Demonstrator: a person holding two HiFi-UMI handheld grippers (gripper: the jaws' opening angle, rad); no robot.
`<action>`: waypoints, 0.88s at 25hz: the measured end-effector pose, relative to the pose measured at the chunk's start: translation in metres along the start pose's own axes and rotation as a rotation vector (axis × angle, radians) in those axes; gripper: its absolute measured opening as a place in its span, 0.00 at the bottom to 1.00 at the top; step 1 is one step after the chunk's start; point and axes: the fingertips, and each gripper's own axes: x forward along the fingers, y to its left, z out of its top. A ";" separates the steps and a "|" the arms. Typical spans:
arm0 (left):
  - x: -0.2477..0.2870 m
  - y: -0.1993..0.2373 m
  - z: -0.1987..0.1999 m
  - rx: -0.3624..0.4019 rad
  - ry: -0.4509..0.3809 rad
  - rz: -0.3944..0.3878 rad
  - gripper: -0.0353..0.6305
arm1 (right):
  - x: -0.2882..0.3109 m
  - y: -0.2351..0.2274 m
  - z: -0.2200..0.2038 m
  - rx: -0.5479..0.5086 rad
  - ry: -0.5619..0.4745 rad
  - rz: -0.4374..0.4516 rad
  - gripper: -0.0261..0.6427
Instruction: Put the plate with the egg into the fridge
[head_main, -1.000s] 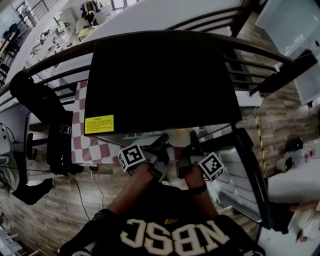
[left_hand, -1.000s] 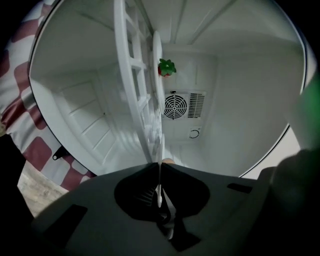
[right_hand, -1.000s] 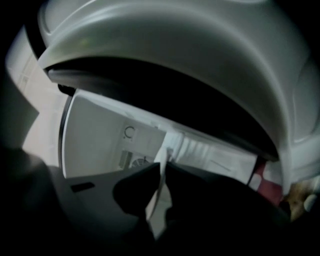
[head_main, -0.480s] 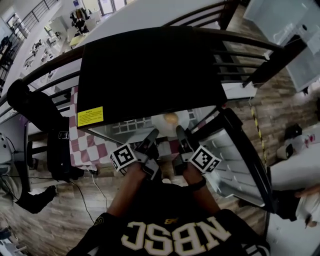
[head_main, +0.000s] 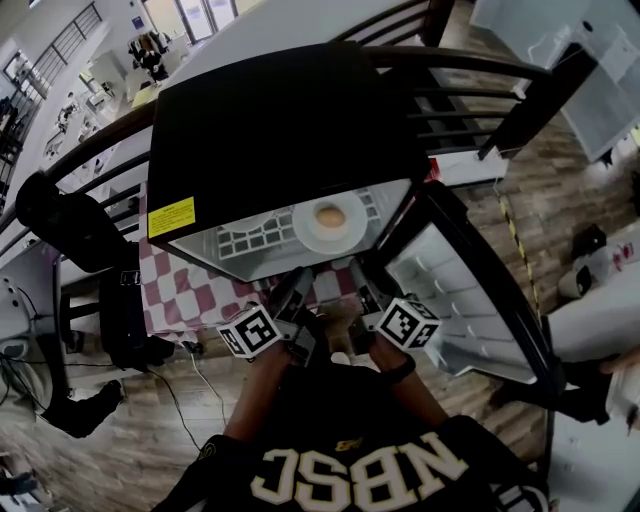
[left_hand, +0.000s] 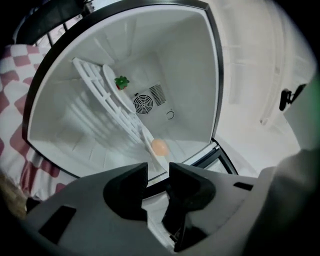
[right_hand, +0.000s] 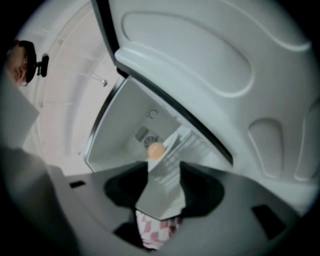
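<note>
Fridge (left_hand: 190, 75): plate (left_hand: 154, 160) w/ egg (left_hand: 159, 146), end behind L tongs (left_hand: 158, 170) (jaws apart).

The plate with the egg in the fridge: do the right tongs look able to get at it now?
Probably yes. The fridge door stands open, the plate sits at the shelf's front, and the right tongs, jaws just opened and empty, point straight at it, nothing between.

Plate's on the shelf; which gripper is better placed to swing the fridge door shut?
Probably the right gripper: the open door stands on its side, beside it. The left gripper faces the compartment, farther from the door. Both have just opened and hold nothing.
</note>
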 end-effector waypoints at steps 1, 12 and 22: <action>-0.001 0.000 -0.002 0.053 0.004 0.011 0.26 | -0.003 0.001 -0.001 -0.042 0.001 -0.001 0.33; -0.002 -0.006 -0.009 0.686 0.008 0.193 0.26 | -0.014 0.013 -0.010 -0.458 0.019 -0.055 0.32; 0.012 -0.002 0.000 0.859 -0.019 0.244 0.12 | 0.000 0.016 -0.005 -0.653 -0.006 -0.117 0.18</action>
